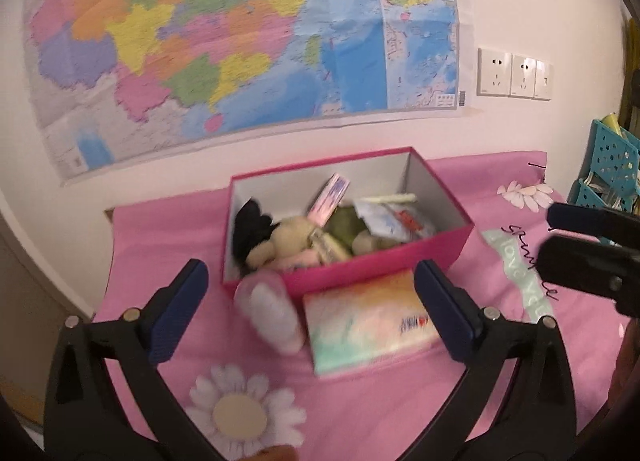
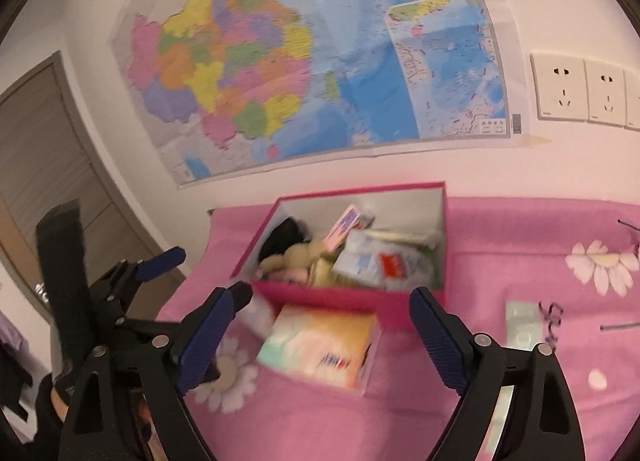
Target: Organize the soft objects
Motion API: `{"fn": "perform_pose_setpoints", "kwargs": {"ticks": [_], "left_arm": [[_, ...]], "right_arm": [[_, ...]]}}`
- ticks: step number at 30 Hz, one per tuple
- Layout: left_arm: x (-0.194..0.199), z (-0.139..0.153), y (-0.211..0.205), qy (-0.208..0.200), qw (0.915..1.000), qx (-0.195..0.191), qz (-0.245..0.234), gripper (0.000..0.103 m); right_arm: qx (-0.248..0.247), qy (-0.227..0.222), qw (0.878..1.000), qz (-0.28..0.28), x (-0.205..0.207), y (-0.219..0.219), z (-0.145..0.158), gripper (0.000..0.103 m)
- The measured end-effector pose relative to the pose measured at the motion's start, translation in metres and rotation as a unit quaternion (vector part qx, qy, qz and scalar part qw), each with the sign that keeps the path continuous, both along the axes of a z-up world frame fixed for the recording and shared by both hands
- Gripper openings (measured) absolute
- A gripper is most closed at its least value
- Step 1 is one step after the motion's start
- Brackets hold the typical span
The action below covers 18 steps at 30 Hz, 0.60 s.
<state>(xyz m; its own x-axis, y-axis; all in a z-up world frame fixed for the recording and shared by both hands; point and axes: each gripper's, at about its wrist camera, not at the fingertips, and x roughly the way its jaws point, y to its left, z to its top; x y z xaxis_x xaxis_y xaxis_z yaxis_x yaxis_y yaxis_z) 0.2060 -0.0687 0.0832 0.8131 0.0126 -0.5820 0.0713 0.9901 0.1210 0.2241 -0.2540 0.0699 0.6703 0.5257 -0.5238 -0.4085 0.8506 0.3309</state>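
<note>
A pink open box stands on the pink cloth near the wall. It holds a plush toy, a black soft item, and tissue packets. A pastel tissue pack lies in front of the box. A white fluffy item in clear wrap lies left of it. My left gripper is open and empty above the pack. My right gripper is open and empty, also above the pack. The left gripper also shows in the right wrist view.
A pink flower-print cloth covers the table. A map and wall sockets are on the wall behind. A teal basket stands at the right. A door is at the left.
</note>
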Motion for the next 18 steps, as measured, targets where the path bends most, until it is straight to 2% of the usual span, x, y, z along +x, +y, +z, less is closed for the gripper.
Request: {"fn": "perform_pose_setpoints", "kwargs": {"ticks": [9, 13, 15, 18], "left_arm": [[-0.062, -0.002, 0.019, -0.022, 0.9993, -0.027, 0.011, 0.103], [-0.085, -0.001, 0.023, -0.042, 0.9984, -0.033, 0.016, 0.103], [-0.099, -0.001, 0.024, -0.056, 0.9972, -0.049, -0.006, 0.103], [-0.108, -0.001, 0.022, -0.061, 0.9972, -0.042, -0.003, 0.103]], "right_arm": [[0.001, -0.013, 1.000, 0.007, -0.076, 0.006, -0.007, 0.099], [0.004, -0.011, 1.000, 0.006, -0.097, 0.006, -0.013, 0.099], [0.005, -0.008, 1.000, 0.008, -0.106, 0.007, -0.017, 0.099], [0.009, -0.009, 1.000, 0.007, -0.116, 0.007, -0.020, 0.099]]}}
